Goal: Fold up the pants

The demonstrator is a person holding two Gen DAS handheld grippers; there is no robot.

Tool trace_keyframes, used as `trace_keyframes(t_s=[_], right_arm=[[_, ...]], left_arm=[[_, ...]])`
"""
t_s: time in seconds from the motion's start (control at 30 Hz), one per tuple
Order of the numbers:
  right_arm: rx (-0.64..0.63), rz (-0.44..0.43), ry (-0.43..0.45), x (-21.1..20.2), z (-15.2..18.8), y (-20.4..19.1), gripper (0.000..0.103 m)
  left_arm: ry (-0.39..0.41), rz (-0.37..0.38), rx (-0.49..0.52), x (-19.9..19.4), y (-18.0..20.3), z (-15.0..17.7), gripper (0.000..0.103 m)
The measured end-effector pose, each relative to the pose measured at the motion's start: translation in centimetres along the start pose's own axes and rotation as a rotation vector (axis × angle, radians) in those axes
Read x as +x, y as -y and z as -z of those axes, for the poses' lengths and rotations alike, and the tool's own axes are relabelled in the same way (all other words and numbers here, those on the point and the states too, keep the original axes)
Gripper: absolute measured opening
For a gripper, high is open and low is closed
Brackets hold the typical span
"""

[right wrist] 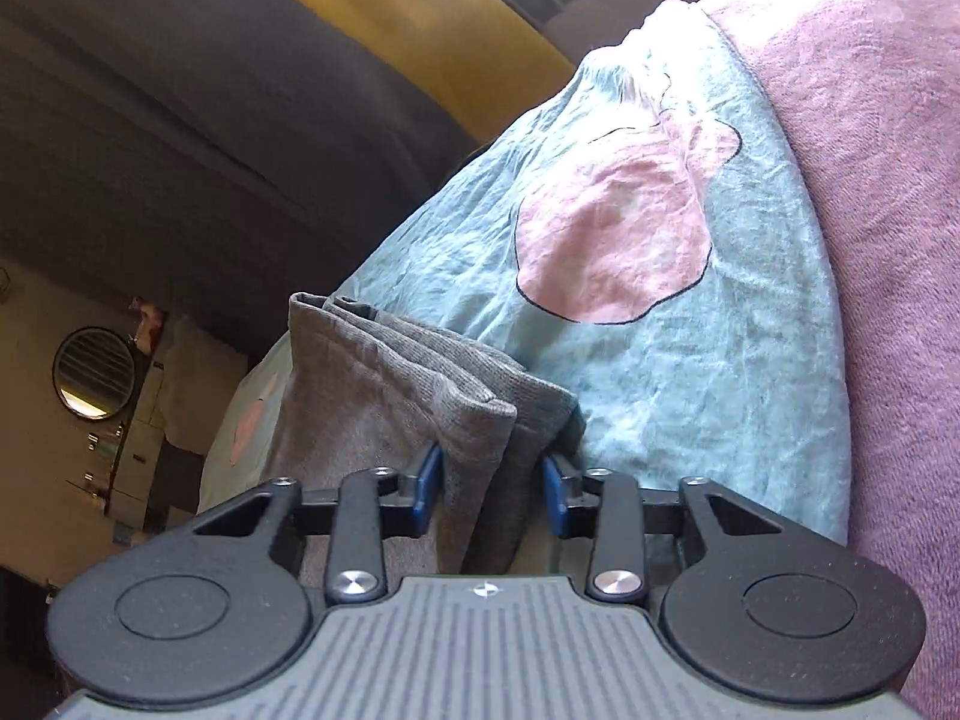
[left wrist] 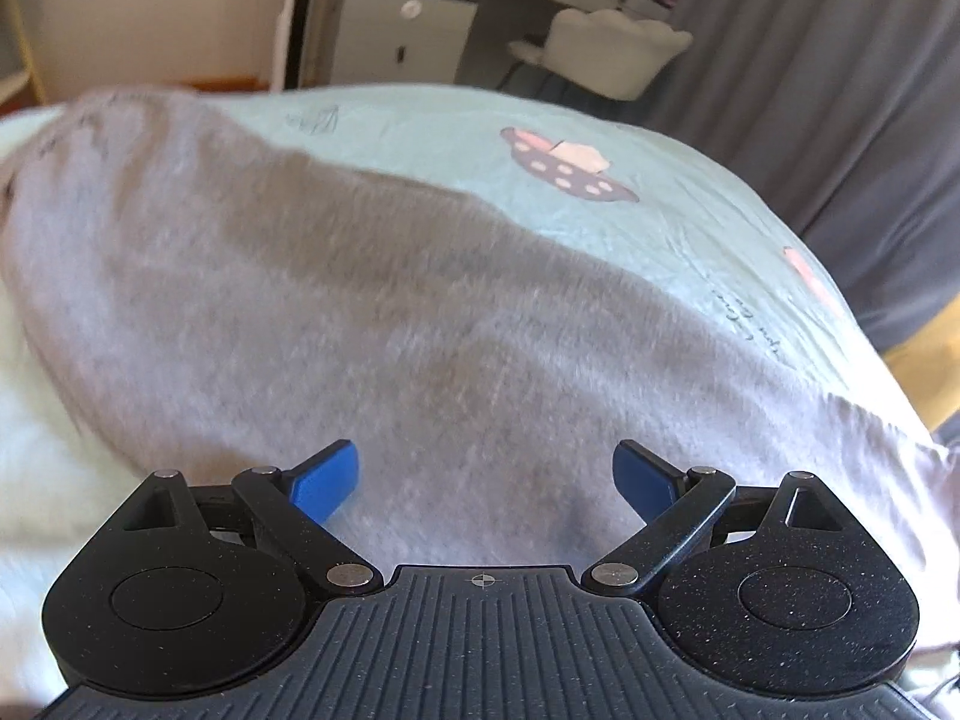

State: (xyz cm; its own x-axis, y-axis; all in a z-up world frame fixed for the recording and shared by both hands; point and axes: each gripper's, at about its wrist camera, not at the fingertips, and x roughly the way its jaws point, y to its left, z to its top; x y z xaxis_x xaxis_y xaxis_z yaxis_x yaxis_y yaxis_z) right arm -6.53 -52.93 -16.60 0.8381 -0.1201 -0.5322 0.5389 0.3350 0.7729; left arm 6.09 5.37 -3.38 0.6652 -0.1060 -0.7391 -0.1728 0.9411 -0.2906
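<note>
The right gripper's [right wrist: 495, 489] blue fingers [right wrist: 427, 483] are drawn in on a stacked, folded edge of the grey pants [right wrist: 384, 420], the layers pinched between the pads. The left gripper [left wrist: 486, 474] has its blue fingers [left wrist: 327, 480] spread wide, nothing between them, poised just over the broad grey cloth. The pants lie on a pale blue bedsheet [right wrist: 690, 372] with pink prints, beside a pink blanket [right wrist: 888, 192].

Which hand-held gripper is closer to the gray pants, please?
Right. The right hand-held gripper has the bunched edge of the gray pants between its fingers; the left hand-held gripper hangs open just above the spread fabric, gripping nothing.
</note>
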Motion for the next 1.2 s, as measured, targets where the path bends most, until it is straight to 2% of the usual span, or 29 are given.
trace_keyframes(t_s=[0.1,0.17,0.23,0.33,0.5,0.53,0.63,0.77,0.87,0.97,1.07,1.2], right_arm=[[-0.044,-0.031,0.02,0.0,0.0,-0.5,0.015],[-0.066,-0.072,0.041,-0.6,0.1,-1.1,0.015],[-0.066,-0.084,0.041,-0.5,0.0,-1.1,0.022],[-0.036,-0.091,0.022,0.4,-0.3,-0.7,0.026],[-0.046,-0.053,0.001,1.4,-0.6,-0.7,0.026],[-0.054,-0.043,-0.002,1.6,-0.7,-0.9,0.021],[-0.11,-0.011,0.008,1.3,-0.7,-2.3,0.015],[-0.249,-0.008,0.062,-0.4,-0.1,-6.1,0.013],[-0.385,-0.013,0.102,-1.7,0.5,-10.6,0.011],[-0.533,-0.08,0.108,-2.5,2.2,-16.1,0.011],[-0.678,-0.174,0.055,-2.5,5.5,-21.3,0.011],[-0.88,-0.274,-0.083,-1.5,12.9,-26.2,0.011]], left_arm=[[-0.039,0.006,-0.06,0.8,0.2,0.6,0.097],[-0.045,-0.003,-0.057,1.2,0.7,1.0,0.097],[-0.038,-0.009,-0.007,1.4,1.4,1.1,0.097],[-0.039,-0.007,0.04,1.5,2.0,1.2,0.097],[-0.051,-0.035,0.059,2.1,2.0,1.4,0.097],[-0.047,-0.04,0.068,2.1,2.1,1.5,0.097],[-0.044,-0.049,0.106,2.2,2.6,1.6,0.097],[-0.04,-0.039,0.122,2.2,2.6,1.6,0.097],[-0.04,-0.026,0.114,2.2,2.4,1.5,0.097],[-0.039,-0.009,0.092,2.0,2.0,1.4,0.097],[-0.034,0.005,0.061,1.8,1.6,1.4,0.097],[-0.026,0.018,0.044,1.5,1.2,1.4,0.097]])
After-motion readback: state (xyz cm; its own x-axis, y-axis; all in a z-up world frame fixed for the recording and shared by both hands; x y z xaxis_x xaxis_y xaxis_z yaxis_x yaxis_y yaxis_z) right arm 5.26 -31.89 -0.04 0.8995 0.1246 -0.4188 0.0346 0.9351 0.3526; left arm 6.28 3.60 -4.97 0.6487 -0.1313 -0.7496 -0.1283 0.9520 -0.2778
